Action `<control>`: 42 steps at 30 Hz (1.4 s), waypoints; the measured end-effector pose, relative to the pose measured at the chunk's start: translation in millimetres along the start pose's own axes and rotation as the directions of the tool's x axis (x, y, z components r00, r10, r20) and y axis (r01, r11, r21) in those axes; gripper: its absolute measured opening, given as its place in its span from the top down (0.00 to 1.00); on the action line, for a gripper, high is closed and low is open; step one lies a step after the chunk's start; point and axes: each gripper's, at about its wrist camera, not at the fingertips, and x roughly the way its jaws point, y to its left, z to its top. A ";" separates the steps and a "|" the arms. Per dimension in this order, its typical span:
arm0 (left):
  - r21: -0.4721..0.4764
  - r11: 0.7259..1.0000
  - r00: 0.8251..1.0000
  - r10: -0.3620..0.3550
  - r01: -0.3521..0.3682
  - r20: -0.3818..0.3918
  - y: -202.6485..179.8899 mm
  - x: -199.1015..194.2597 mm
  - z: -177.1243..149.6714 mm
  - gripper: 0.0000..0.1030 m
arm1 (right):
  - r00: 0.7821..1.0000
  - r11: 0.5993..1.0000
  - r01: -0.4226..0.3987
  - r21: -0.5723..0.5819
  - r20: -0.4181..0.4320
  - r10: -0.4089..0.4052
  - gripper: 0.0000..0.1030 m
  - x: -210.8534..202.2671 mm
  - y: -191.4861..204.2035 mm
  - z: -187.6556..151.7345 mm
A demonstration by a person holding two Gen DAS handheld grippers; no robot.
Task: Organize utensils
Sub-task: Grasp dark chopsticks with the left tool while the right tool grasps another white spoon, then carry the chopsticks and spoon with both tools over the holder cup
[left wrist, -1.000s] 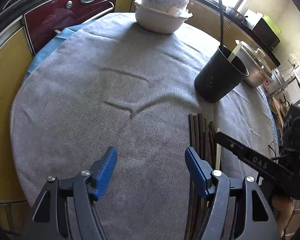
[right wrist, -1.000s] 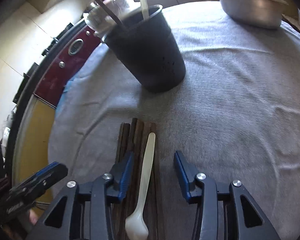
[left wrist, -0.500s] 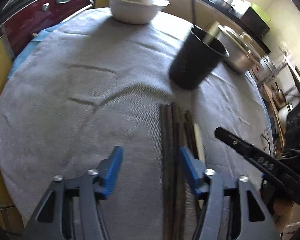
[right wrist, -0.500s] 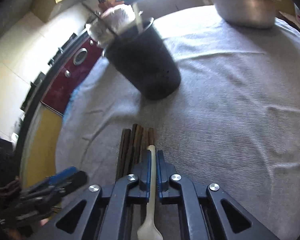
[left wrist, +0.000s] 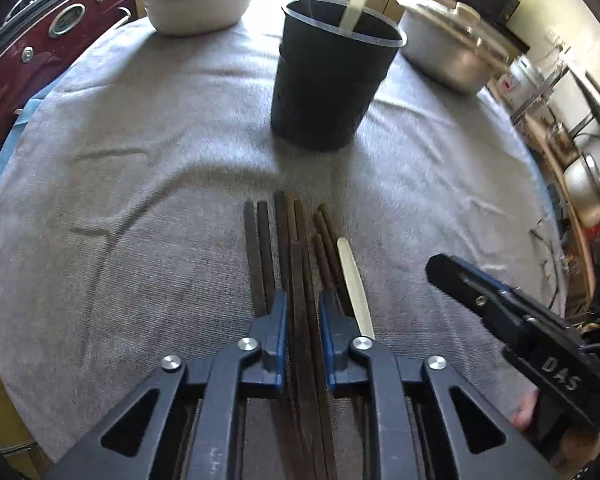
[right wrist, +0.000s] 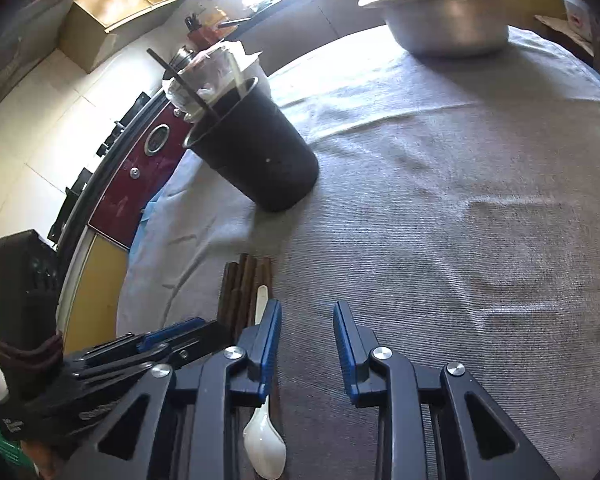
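Several dark brown chopsticks (left wrist: 260, 248) lie side by side on the grey cloth, with a cream spoon (left wrist: 352, 276) along their right. My left gripper (left wrist: 303, 308) points down over the bundle, its jaws closing with a few chopsticks filling the gap between the blue pads. My right gripper (right wrist: 307, 320) is to the right of the spoon (right wrist: 265, 444); its jaws are opening and only bare cloth lies between them. A black utensil cup (left wrist: 332, 76) stands beyond, holding a dark stick and a cream handle.
A white bowl (left wrist: 198, 4) stands at the far left of the round table, and a lidded metal pot (right wrist: 448, 20) at the far right. A dark red appliance (left wrist: 20, 64) sits beyond the table's left edge. Grey cloth (right wrist: 460, 220) stretches to the right.
My left gripper slid right onto the chopsticks and closed around them. My right gripper closed over the spoon handle, then opened again and shifted right, leaving the spoon on the cloth.
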 end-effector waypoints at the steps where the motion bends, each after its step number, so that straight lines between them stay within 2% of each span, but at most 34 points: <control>1: 0.001 1.000 1.000 0.008 -0.008 -0.009 -0.9 3.0 -0.1 0.90 | 1.000 1.000 0.002 -0.001 -0.001 -0.002 0.72 0.4 -0.3 0.0; 5: 0.045 0.998 0.998 0.053 -0.054 0.016 -7.0 6.0 0.6 0.94 | 1.000 1.000 0.009 -0.013 -0.006 -0.009 0.72 1.0 1.6 0.4; 8: 0.051 0.998 0.999 0.046 -0.047 0.017 -4.7 7.7 1.5 0.94 | 1.000 1.000 0.003 -0.027 -0.017 -0.004 0.72 3.8 6.5 1.0; 11: 0.020 1.000 0.998 -0.010 0.009 0.061 9.1 -6.1 0.7 0.95 | 0.999 0.999 -0.011 -0.045 -0.032 0.009 0.72 7.9 14.2 1.7; 16: -0.086 0.995 0.993 -0.029 0.040 0.117 42.3 -27.7 3.2 0.95 | 0.996 0.993 -0.020 -0.114 -0.084 0.010 0.72 24.4 36.2 2.0; 19: -0.105 0.994 0.993 -0.021 0.033 0.118 50.1 -25.8 7.9 0.95 | 0.992 0.987 0.012 -0.158 -0.120 -0.031 0.72 40.9 50.0 1.4; 21: -0.106 0.994 0.993 -0.028 0.040 0.111 51.4 -23.4 8.8 0.95 | 0.988 0.981 0.065 -0.184 -0.124 -0.089 0.72 50.2 57.5 1.3; 26: -0.098 0.994 0.994 -0.036 0.046 0.107 48.0 -23.3 2.7 0.95 | 0.974 0.961 0.139 -0.240 -0.143 -0.176 0.73 61.6 71.1 -1.1; 28: -0.091 0.994 0.994 -0.045 0.055 0.103 46.0 -21.0 2.7 0.95 | 0.968 0.953 0.161 -0.257 -0.145 -0.203 0.88 63.7 75.4 -3.3; 29: -0.091 0.994 0.993 -0.046 0.055 0.105 45.1 -20.6 2.4 0.95 | 0.968 0.953 0.161 -0.255 -0.147 -0.202 0.88 63.4 75.2 -3.9; 35: -0.097 0.993 0.992 -0.062 0.073 0.111 44.4 -25.1 0.9 0.95 | 0.986 0.970 0.130 -0.203 -0.078 -0.149 0.88 40.7 63.0 -0.1; 39: -0.118 0.987 0.984 -0.093 0.112 0.154 46.8 -41.8 -0.3 0.95 | 0.995 0.983 0.095 -0.154 0.012 -0.095 0.88 15.6 55.7 3.5; 42: -0.123 0.984 0.976 -0.105 0.130 0.192 47.9 -56.9 -2.5 0.95 | 0.995 0.988 0.085 -0.132 0.072 -0.076 0.88 -2.3 55.2 1.9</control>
